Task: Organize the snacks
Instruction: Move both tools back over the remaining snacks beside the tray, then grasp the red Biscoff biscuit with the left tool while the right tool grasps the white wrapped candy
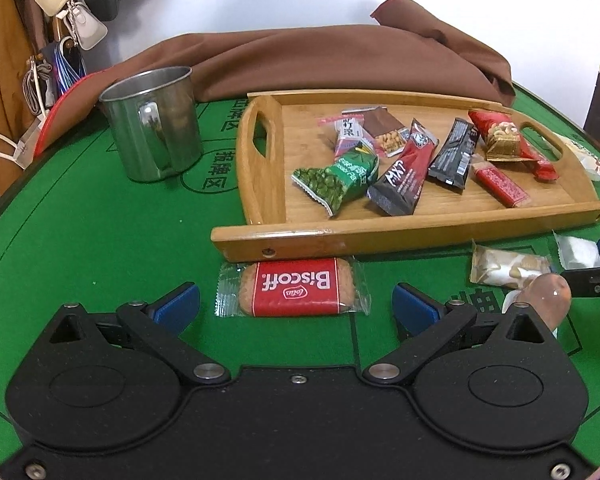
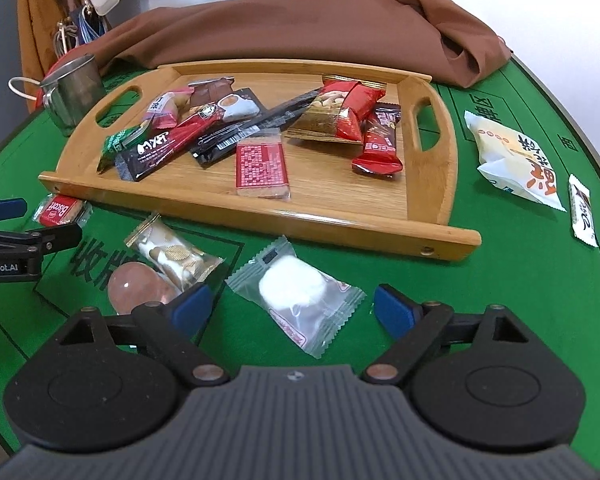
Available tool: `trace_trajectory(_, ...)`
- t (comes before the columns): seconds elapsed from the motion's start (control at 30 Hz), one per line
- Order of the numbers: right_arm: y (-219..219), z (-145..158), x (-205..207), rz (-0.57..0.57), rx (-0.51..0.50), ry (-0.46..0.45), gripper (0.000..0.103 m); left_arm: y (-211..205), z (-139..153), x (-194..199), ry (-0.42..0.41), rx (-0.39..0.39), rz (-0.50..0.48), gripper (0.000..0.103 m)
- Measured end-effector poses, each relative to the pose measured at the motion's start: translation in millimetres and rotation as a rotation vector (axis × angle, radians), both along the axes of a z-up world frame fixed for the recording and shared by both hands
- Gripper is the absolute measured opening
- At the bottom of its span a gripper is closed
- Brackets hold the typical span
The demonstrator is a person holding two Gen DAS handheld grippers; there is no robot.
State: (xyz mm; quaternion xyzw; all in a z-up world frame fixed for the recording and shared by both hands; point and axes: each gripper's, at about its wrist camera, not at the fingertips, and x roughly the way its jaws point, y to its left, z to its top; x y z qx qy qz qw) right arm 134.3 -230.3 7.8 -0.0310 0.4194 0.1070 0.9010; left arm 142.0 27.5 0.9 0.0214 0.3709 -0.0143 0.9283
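Note:
A wooden tray point(image 1: 420, 232) point(image 2: 340, 220) on the green felt table holds several wrapped snacks. Just in front of it lies a red Biscoff biscuit pack point(image 1: 296, 293) point(image 2: 58, 211), between the wide-spread blue pads of my left gripper point(image 1: 296, 304), which is open and not touching it. My right gripper point(image 2: 292, 308) is open too, its blue pads on either side of a clear-wrapped white sweet point(image 2: 296, 288) point(image 1: 578, 251) lying flat on the felt. A gold-and-white wrapped snack point(image 2: 172, 256) point(image 1: 508, 268) and a pink sausage-like snack point(image 2: 136, 286) point(image 1: 548, 300) lie between the two grippers.
A steel mug point(image 1: 152, 120) point(image 2: 74, 92) stands left of the tray. Brown cloth point(image 1: 340, 56) point(image 2: 300, 28) is heaped behind it. At the right lie a white bag with orange print point(image 2: 516, 160) and a small white sachet point(image 2: 582, 212). Bags hang at the far left point(image 1: 60, 8).

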Motion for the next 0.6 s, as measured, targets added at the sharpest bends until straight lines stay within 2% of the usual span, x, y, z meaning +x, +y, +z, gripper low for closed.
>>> trace_trajectory(0.2,1,0,-2,0.015,0.003,-0.005,0.093,2,-5,1,0.014,-0.027,0.002,0.103)
trace_trajectory(0.6,2,-2,-12,0.049,-0.008,-0.032,0.091,0,-5,0,0.014,-0.028,-0.016,0.102)
